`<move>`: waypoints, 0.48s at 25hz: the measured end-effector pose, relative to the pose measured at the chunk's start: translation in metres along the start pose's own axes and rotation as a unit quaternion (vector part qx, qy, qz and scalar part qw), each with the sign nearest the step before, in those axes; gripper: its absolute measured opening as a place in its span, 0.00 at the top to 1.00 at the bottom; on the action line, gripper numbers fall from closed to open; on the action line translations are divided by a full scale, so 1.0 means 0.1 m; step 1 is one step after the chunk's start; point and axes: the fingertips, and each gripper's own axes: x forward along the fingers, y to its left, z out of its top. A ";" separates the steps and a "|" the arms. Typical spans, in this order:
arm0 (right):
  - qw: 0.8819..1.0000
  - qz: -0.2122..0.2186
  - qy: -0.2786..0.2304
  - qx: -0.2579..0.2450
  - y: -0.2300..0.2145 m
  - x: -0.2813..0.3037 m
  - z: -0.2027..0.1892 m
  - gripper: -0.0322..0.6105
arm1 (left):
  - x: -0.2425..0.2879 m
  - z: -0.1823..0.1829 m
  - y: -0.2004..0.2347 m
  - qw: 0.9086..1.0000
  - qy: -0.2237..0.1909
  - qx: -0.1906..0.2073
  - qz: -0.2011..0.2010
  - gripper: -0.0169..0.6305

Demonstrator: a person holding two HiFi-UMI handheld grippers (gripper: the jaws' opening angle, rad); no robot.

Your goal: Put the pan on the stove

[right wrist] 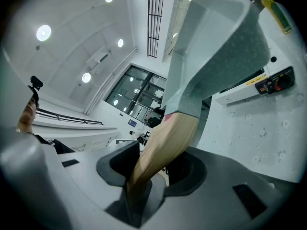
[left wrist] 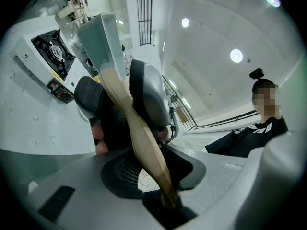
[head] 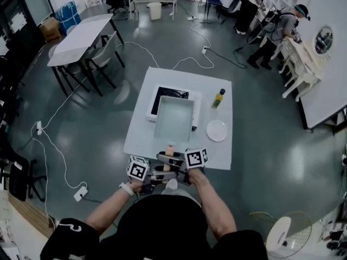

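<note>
Grips the tapered wooden handle (right wrist: 165, 145) with left gripper (left wrist: 158, 176) and right gripper (right wrist: 144, 176) alike, jaws partly closed and pressing on it. Holds the pale rectangular pan (head: 174, 118) over the white table's (head: 217, 156) middle, overlapping the stove (head: 162, 95) toward the far-left corner. Leaves bare room along the near and left edges. Has a round plate (head: 217, 130) and a bottle (head: 218, 98) by the right edge. Shows the stove's red switch (right wrist: 280, 82) in the gripper views only.

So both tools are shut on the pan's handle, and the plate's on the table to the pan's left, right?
Not quite. The plate lies on the table to the right of the pan, as the head view shows. The rest holds: the left tool and right tool are both shut on the handle.
</note>
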 end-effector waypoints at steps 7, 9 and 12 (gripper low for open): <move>1.000 -0.006 0.005 0.000 -0.22 -0.06 0.28 0.71 | 0.08 0.28 0.22 1.000 -0.002 0.001 0.001 0.79; 1.000 -0.007 0.005 0.001 -0.27 -0.07 0.35 0.71 | 0.10 0.35 0.27 1.000 -0.004 0.001 0.001 0.79; 1.000 -0.004 0.008 0.002 -0.32 -0.08 0.45 0.71 | 0.13 0.45 0.32 1.000 -0.006 0.000 0.001 0.79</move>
